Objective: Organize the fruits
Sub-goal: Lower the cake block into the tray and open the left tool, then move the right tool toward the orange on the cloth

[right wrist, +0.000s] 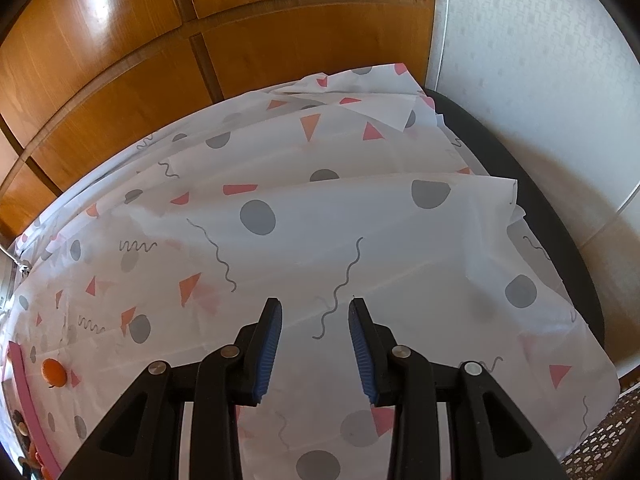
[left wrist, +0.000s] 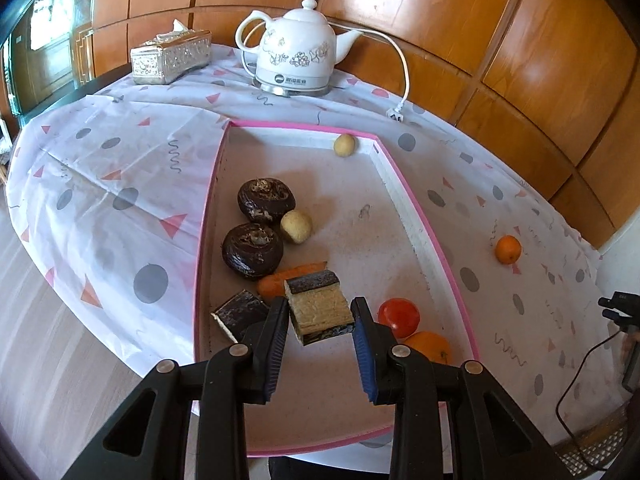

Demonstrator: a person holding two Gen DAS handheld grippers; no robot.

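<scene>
Desk (left wrist: 120, 184) carries the pink-rimmed tray (left wrist: 424, 216), my landmark. Left hand-held gripper (left wrist: 320, 320) is clamped on a sugarcane chunk (left wrist: 320, 312) above the tray's near end, so placing looks in hand. Next: set it beside the second chunk (left wrist: 240, 314), clear of carrot (left wrist: 280, 280) and tomato (left wrist: 399, 316). Small orange (left wrist: 508, 249) sits outside the tray's right rim. Right hand-held gripper (right wrist: 316, 344) is narrow and empty.
</scene>
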